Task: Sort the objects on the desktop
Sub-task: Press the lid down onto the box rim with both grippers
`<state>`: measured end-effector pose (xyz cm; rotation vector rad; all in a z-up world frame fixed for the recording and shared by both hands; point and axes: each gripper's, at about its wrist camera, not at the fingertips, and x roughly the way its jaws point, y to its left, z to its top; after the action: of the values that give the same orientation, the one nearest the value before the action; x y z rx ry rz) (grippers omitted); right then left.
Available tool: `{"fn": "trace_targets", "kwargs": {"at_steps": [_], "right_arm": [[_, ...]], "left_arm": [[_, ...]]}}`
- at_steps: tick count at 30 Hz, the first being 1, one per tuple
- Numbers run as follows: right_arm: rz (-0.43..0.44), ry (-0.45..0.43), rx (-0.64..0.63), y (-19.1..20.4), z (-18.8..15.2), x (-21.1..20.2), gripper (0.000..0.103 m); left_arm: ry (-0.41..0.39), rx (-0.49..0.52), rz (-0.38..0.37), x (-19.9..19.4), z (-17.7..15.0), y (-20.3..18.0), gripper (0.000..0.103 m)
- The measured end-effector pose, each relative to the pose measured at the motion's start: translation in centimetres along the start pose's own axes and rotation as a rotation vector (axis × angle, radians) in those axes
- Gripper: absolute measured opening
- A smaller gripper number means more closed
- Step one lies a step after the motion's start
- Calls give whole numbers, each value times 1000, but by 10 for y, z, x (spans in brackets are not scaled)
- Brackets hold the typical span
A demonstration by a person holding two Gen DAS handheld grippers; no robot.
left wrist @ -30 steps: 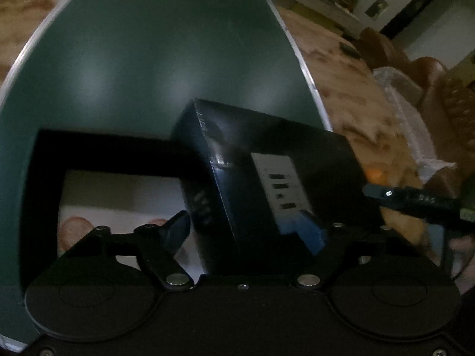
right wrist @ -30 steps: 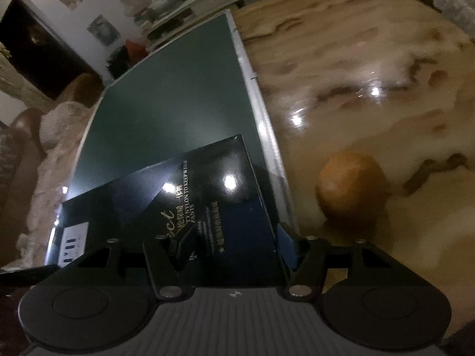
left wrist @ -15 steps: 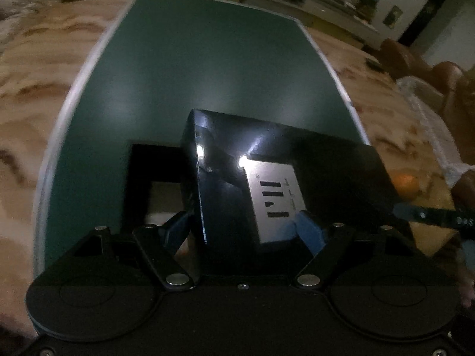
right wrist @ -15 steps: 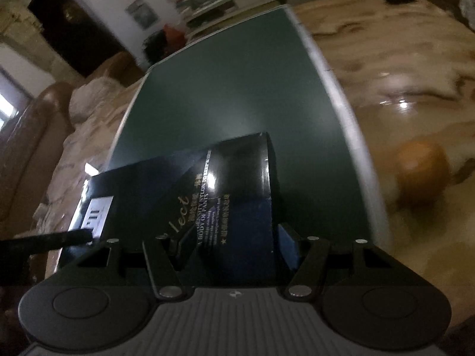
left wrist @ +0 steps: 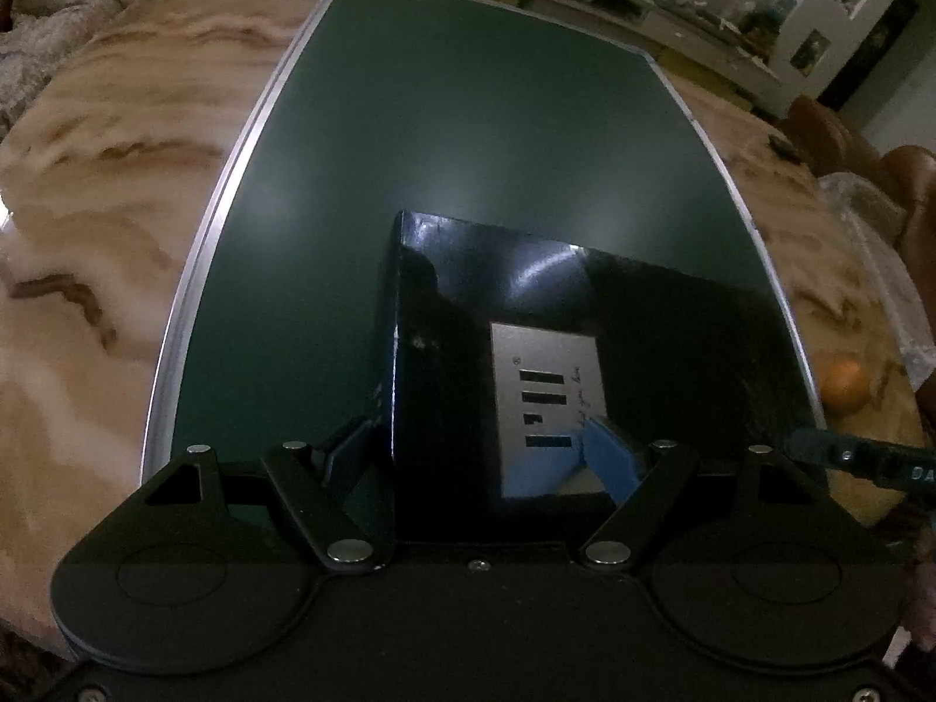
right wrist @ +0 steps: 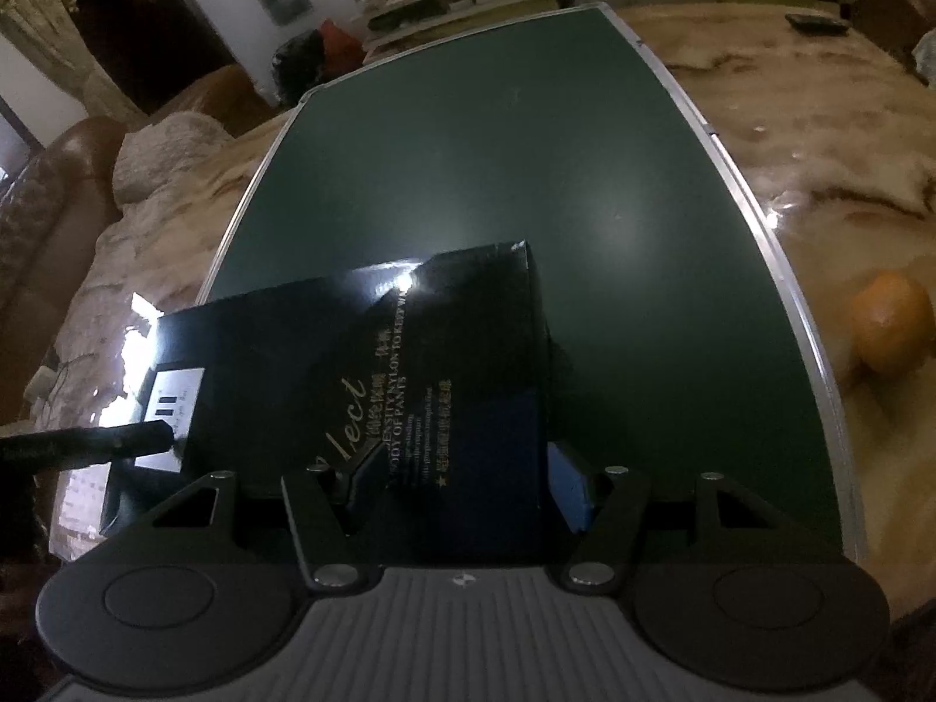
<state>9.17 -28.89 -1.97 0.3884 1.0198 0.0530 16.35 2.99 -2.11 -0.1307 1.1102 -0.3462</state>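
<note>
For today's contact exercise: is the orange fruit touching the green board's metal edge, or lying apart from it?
Apart. The right wrist view shows a strip of marbled table between the orange and the green board's metal edge.

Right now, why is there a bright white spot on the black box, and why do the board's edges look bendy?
Right wrist view: lamp glare on the glossy black box. Left wrist view: a fainter streak; the fisheye lens bows the green board.
</note>
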Motion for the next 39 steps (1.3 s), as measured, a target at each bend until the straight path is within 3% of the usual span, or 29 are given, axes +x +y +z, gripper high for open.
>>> {"fn": "trace_targets", "kwargs": {"at_steps": [7,15,19,22,25,30,34,39], "right_arm": [[-33,-4,-18,6,-1,9,64],[-61,-29,-53,8,-10,22,64],[-57,-56,-27,5,-15,18,62],[-81,-91,-18,5,-22,10,62],[-111,-112,-43,15,-35,2,63],[-138,-128,-109,43,-55,-4,63],[-163,-103,-117,53,-61,5,62],[-202,-106,-142,57,-64,11,63]], "left_arm": [[5,-6,-12,12,-4,6,78],[2,22,24,13,-17,-1,81],[-49,16,107,3,-23,-2,82],[-97,22,222,-9,-30,-7,83],[-115,53,277,-18,-38,-22,89],[-72,124,260,-7,-53,-53,92],[-41,98,242,9,-61,-58,92],[-47,123,274,15,-65,-62,97]]}}
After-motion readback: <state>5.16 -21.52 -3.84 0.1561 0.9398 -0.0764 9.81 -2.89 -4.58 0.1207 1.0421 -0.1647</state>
